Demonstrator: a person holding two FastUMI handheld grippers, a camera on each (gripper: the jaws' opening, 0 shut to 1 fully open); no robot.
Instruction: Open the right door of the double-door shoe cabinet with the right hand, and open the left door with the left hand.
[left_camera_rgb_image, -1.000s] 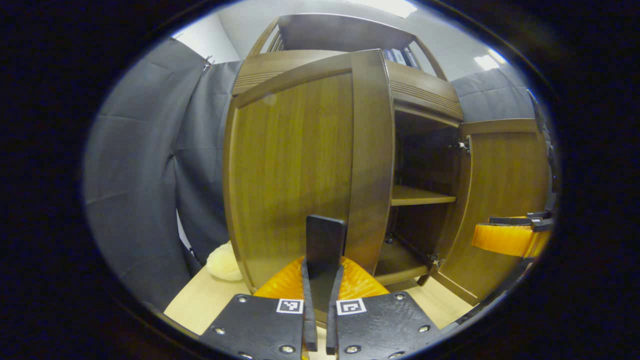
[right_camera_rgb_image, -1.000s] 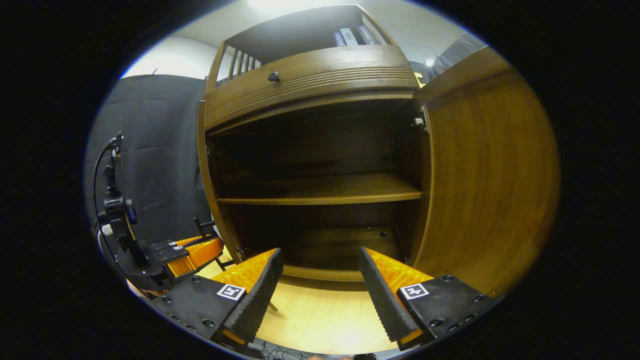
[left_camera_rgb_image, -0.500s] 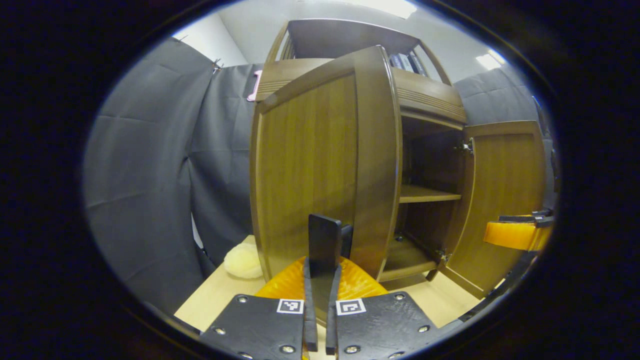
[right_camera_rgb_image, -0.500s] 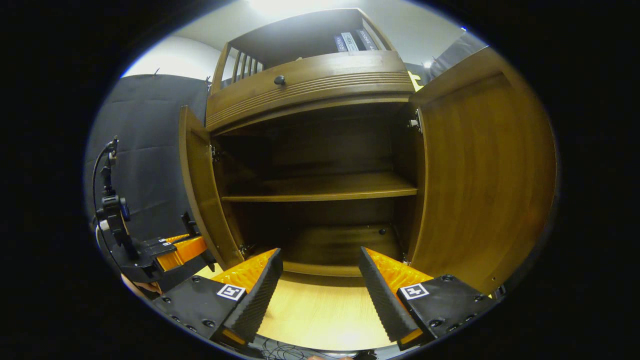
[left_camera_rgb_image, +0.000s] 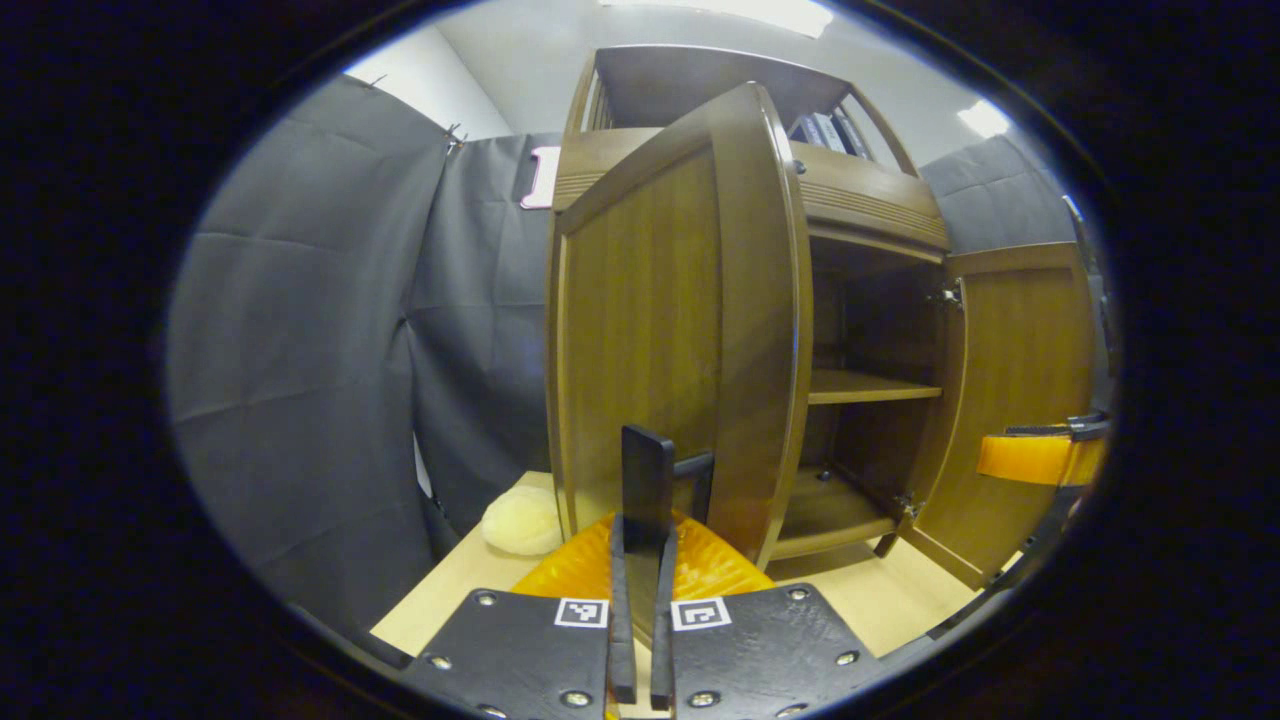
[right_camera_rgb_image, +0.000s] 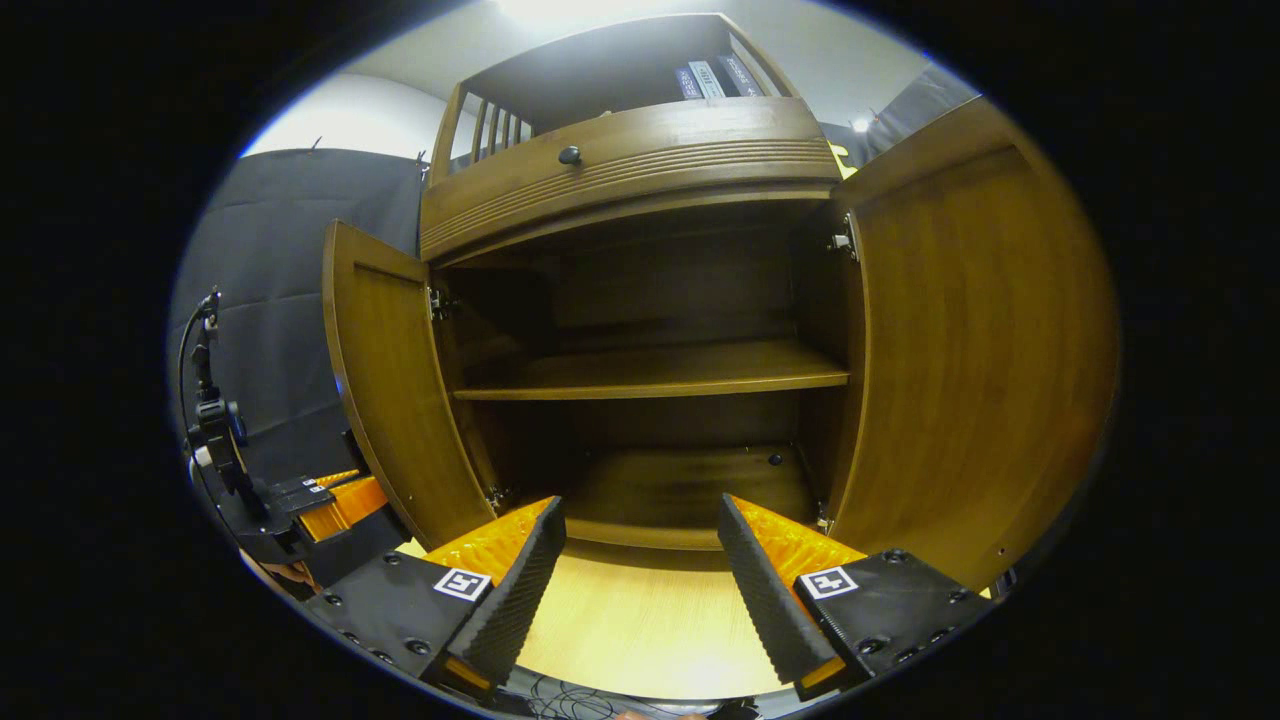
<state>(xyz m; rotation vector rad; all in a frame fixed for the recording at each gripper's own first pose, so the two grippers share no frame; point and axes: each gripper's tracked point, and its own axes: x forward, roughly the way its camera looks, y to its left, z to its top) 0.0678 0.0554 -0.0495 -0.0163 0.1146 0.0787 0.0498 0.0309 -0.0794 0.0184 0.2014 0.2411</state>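
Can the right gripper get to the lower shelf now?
Probably yes: right gripper is open, aimed at the cabinet mouth; right door and left door stand swung aside, nothing before lower shelf.

The left door (right_camera_rgb_image: 385, 385) has swung further open, outward from the cabinet. The left gripper (left_camera_rgb_image: 640, 500), clamped on its handle (left_camera_rgb_image: 693, 478), has drawn back with it.

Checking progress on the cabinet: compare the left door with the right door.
The left door has the left gripper shut on its handle; the right door stands free, and the right gripper is open. In the right gripper view, both are swung open, showing bare shelves.
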